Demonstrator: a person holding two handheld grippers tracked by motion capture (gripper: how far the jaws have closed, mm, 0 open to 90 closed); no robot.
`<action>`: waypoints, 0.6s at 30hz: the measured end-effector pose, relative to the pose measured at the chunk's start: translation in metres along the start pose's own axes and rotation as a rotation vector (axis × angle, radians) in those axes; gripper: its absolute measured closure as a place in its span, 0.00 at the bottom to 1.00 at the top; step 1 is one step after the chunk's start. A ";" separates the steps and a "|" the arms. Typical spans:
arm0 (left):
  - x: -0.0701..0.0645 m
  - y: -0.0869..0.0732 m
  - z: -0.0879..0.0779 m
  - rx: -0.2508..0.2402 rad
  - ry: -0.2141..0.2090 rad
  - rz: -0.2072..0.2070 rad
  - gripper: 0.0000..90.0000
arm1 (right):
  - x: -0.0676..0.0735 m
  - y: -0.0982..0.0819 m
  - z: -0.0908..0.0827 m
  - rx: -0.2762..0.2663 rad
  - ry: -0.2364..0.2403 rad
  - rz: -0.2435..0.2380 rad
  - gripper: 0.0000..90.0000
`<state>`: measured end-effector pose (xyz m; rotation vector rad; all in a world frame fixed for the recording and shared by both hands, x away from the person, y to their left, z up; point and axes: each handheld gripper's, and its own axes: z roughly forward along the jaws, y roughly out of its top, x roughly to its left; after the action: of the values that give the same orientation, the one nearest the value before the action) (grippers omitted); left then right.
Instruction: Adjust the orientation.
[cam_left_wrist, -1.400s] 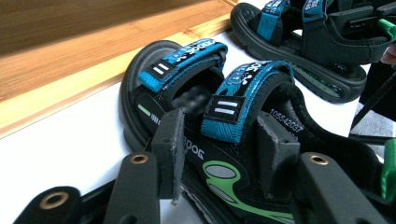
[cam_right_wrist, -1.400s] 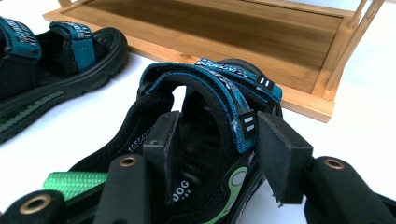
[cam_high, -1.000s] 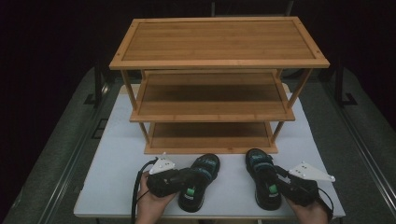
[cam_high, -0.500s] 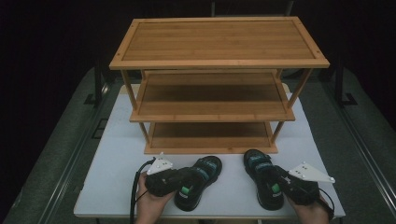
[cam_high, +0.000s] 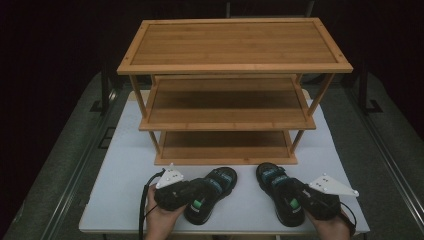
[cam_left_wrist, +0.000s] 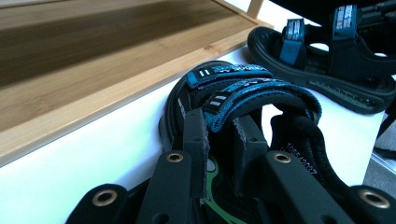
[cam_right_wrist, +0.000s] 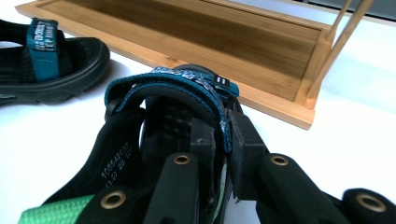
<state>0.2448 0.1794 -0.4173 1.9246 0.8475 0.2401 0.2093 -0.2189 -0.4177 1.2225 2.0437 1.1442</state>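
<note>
Since the earlier frame both hands stayed in their place, but the jaws of the 2 tools have just been closing, each on a strap of a sandal. The left hand-held gripper (cam_high: 196, 192) now pinches the blue-edged ankle strap of the left sandal (cam_high: 210, 192), which lies flat on the white counter (cam_high: 125, 165), just in front of the lowest board of the wooden shoe rack (cam_high: 227, 117). The right hand-held gripper (cam_high: 299, 196) pinches the same kind of strap on the right sandal (cam_high: 277, 195), also flat on the counter, near the rack. Inside the heel strap of each sandal I can read white numbers beginning with "10554"; the writing on the blue straps is too blurred to read.
</note>
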 end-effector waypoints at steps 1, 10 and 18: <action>0.000 0.000 0.000 -0.005 0.000 0.000 0.87 | 0.002 0.000 0.000 -0.001 0.006 -0.005 0.90; 0.000 0.000 -0.003 -0.028 0.031 -0.009 0.87 | 0.011 0.003 0.001 -0.014 0.037 0.005 0.90; 0.002 0.005 -0.001 -0.044 0.069 -0.012 0.87 | 0.016 0.011 0.004 -0.037 0.026 0.020 0.90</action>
<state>0.2473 0.1800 -0.4131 1.8788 0.8924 0.3165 0.2098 -0.2008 -0.4104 1.2183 2.0240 1.2078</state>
